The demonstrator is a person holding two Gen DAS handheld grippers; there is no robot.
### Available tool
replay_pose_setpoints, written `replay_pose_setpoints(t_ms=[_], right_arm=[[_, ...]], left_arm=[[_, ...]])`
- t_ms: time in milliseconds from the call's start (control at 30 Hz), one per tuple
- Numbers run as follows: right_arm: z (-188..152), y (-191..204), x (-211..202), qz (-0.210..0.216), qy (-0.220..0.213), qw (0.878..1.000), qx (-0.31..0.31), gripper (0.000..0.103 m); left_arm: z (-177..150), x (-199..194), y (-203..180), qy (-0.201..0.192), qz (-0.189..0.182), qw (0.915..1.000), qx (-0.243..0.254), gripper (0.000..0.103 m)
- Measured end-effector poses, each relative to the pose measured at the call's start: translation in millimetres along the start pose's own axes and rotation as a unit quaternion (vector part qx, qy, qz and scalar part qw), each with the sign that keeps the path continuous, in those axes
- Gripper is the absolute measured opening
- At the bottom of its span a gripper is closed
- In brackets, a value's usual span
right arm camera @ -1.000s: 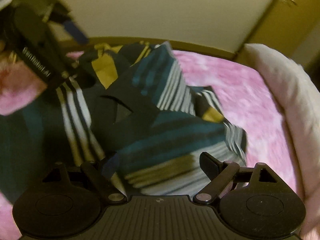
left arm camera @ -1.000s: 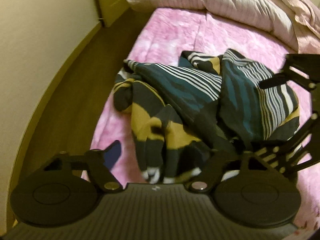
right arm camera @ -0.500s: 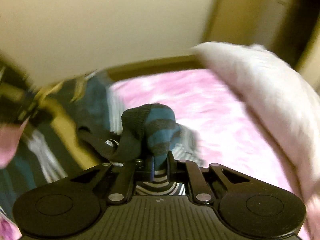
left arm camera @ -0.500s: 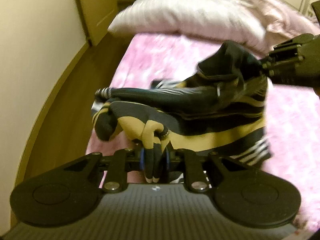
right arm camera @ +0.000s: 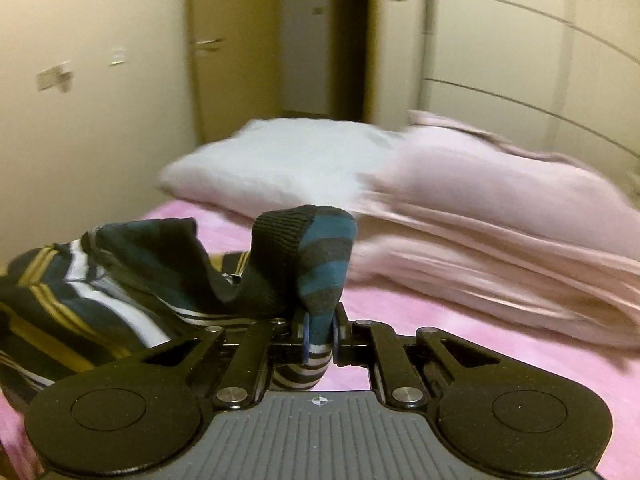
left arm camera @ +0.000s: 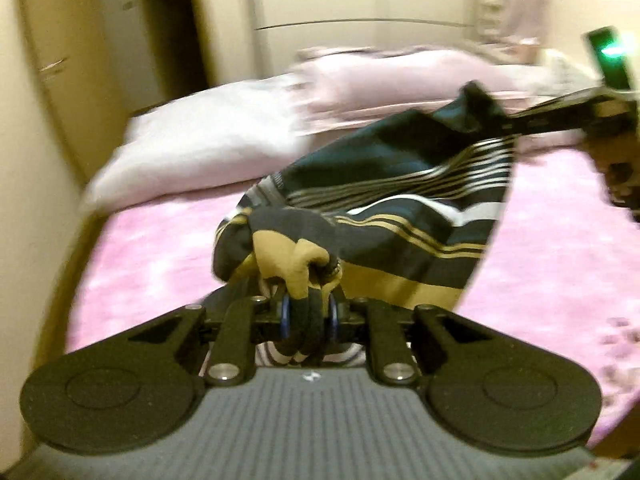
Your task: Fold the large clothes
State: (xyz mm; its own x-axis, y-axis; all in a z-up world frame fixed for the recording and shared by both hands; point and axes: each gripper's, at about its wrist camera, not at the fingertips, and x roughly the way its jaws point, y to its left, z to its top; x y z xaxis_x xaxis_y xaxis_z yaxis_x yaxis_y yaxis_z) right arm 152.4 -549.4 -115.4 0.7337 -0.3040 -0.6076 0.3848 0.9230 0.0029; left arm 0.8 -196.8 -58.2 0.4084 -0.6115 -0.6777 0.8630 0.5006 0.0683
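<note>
A: Status on L gripper [left arm camera: 307, 322]?

B: Jaws are clamping a bunched fold of the striped sweater [left arm camera: 400, 216], dark and mustard fabric. Jaws have just been closing; cloth is sitting between the blue pads now, pinched tight.

A: R gripper [right arm camera: 320, 334]?

B: Same. It's pinching a teal-and-grey striped bit next to the ribbed black edge of the same garment. Jaws have just been closing there too, fabric pressed between the pads. From L wrist view, R gripper is showing at upper right, holding the far end of the garment.

A: Where's the garment sitting?

B: It's hanging stretched between the two grippers, above the pink bed cover [left arm camera: 160, 248]. Lower part is drooping toward the cover; can't tell whether it's touching, blur's too heavy.

A: Surroundings?

B: White pillow [right arm camera: 288, 160] is lying at the head of the bed, w/ a pale pink folded blanket [right arm camera: 500, 216] just beside it on the right, touching. Cream wall and closed door [right arm camera: 236, 48] behind, in R wrist view. Green light is glowing on a dark device at top right of L wrist view. Both views are motion-blurred.
</note>
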Motion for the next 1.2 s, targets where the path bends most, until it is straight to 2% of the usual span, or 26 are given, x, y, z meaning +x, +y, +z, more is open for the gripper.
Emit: replay_pose_setpoints(t_ms=[67, 100, 133, 167, 200, 233, 267, 300, 433, 533, 600, 700, 800, 833, 867, 933, 1033, 1100, 1133, 1167, 1200], right_arm=[[-28, -57, -19, -0.032, 0.022, 0.999, 0.019, 0.007], [-50, -91, -28, -0.059, 0.057, 0.996, 0.033, 0.008], [-66, -115, -32, -0.079, 0.080, 0.992, 0.051, 0.013], [-83, -134, -38, -0.101, 0.097, 0.988, 0.070, 0.024], [-103, -154, -49, -0.130, 0.105, 0.982, 0.088, 0.030], [-117, -167, -63, -0.144, 0.108, 0.978, 0.101, 0.044], [-134, -180, -75, -0.154, 0.112, 0.974, 0.120, 0.054], [-145, -184, -84, -0.159, 0.115, 0.971, 0.136, 0.057], [-193, -181, -102, -0.163, 0.150, 0.957, 0.186, 0.059], [-217, -151, -113, -0.142, 0.169, 0.949, 0.226, 0.060], [-217, -126, -96, -0.116, 0.176, 0.945, 0.251, 0.062], [-209, -88, -76, -0.082, 0.169, 0.946, 0.263, 0.063], [-200, -53, -36, -0.063, 0.162, 0.952, 0.251, 0.069], [-197, -41, -15, -0.060, 0.166, 0.956, 0.234, 0.071], [-196, -29, 4, -0.062, 0.174, 0.960, 0.210, 0.072], [-201, -11, 42, -0.077, 0.202, 0.963, 0.159, 0.072], [-216, 3, 84, -0.099, 0.257, 0.957, 0.092, 0.071], [-220, 2, 85, -0.104, 0.259, 0.957, 0.086, 0.035], [-220, -1, 76, -0.109, 0.250, 0.957, 0.100, 0.022], [-219, -4, 66, -0.117, 0.243, 0.957, 0.110, 0.014], [-218, -9, 52, -0.126, 0.233, 0.956, 0.122, 0.013]], left_arm=[[2, 13, -67, 0.015, -0.068, 0.9975, 0.014, 0.018], [0, 25, -102, 0.040, -0.113, 0.9926, 0.023, 0.021], [-4, 36, -134, 0.061, -0.156, 0.9854, 0.030, 0.025], [-8, 43, -158, 0.071, -0.190, 0.9787, 0.036, 0.025], [-12, 49, -178, 0.082, -0.210, 0.9732, 0.045, 0.025], [-16, 55, -194, 0.096, -0.221, 0.9686, 0.062, 0.025], [-19, 59, -205, 0.104, -0.227, 0.9652, 0.078, 0.025], [-22, 62, -211, 0.109, -0.231, 0.9628, 0.088, 0.025], [-29, 84, -198, 0.132, -0.222, 0.9586, 0.120, 0.030], [-29, 110, -177, 0.132, -0.194, 0.9585, 0.161, 0.036], [-27, 128, -159, 0.130, -0.176, 0.9584, 0.183, 0.040], [-14, 168, -128, 0.124, -0.164, 0.9545, 0.216, 0.050], [2, 210, -107, 0.113, -0.173, 0.9441, 0.257, 0.057], [7, 226, -102, 0.107, -0.177, 0.9393, 0.274, 0.065], [9, 241, -98, 0.103, -0.180, 0.9349, 0.288, 0.068], [15, 269, -94, 0.102, -0.191, 0.9258, 0.310, 0.069], [22, 312, -98, 0.102, -0.208, 0.9117, 0.339, 0.072], [25, 331, -107, 0.099, -0.221, 0.9009, 0.360, 0.076], [28, 340, -112, 0.095, -0.228, 0.8955, 0.371, 0.078], [31, 347, -117, 0.092, -0.232, 0.8913, 0.378, 0.079], [35, 356, -124, 0.092, -0.239, 0.8863, 0.386, 0.079]])
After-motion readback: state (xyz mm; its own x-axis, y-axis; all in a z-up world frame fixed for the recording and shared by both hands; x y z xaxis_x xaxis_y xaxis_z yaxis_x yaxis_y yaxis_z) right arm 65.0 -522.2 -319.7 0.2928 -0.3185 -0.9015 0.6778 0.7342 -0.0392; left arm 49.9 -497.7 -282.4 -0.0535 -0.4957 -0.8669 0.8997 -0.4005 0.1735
